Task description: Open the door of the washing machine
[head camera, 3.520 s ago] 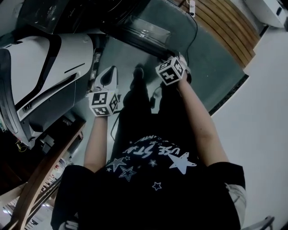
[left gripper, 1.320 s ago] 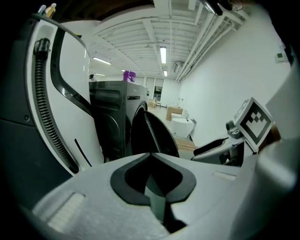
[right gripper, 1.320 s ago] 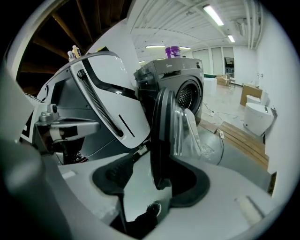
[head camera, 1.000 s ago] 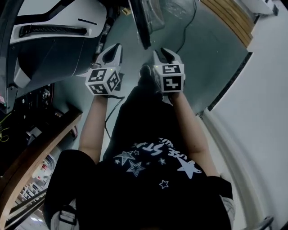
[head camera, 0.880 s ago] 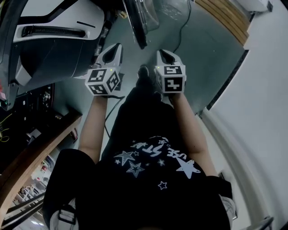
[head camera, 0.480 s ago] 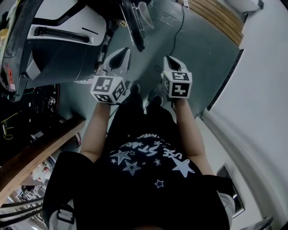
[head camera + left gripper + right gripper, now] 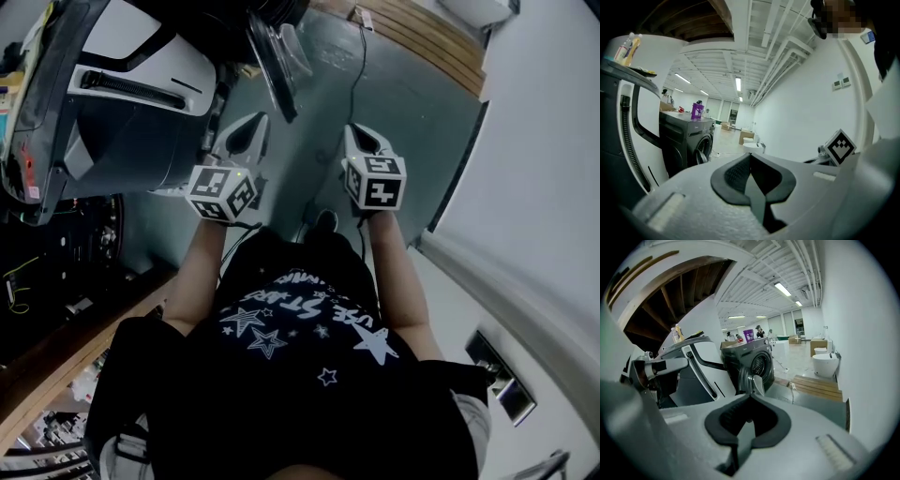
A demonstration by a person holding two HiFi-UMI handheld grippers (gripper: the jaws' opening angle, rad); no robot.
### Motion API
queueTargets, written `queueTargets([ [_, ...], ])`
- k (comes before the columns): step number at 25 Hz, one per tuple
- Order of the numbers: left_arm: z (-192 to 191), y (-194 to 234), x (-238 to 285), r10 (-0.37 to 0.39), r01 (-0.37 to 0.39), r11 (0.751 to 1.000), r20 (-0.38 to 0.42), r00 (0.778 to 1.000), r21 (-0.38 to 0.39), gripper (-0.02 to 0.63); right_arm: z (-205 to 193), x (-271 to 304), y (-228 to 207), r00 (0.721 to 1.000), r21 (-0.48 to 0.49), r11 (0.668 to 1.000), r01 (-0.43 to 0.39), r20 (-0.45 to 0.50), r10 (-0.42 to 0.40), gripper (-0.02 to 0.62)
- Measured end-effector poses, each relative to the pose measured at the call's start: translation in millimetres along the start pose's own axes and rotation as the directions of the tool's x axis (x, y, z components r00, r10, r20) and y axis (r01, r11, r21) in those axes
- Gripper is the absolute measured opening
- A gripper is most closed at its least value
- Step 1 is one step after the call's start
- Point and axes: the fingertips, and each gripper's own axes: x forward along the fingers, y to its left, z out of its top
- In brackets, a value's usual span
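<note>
Currently white left gripper and white right gripper hang mid-air, jaws pressed together, holding nothing. Ahead of the right one, round glass door stands swung out from dark grey front-loading washing machine. Opening looks complete; nothing left.

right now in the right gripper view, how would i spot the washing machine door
Find the dark washing machine to the right of the white curved casing. Its door stands swung open, just below-left of the drum opening. It alone juts out from the flat front, a round frame holding a pale bulging bowl.
</note>
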Motion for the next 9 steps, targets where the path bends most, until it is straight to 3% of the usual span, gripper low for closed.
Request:
queueTargets([
  [9, 15, 31, -52, -0.025, 0.025, 0.999, 0.013, 1.0, 0.023, 0.011, 16, -19, 64, 0.999, -0.029, 1.0, 0.011, 0.041, -0.01, 0.003],
])
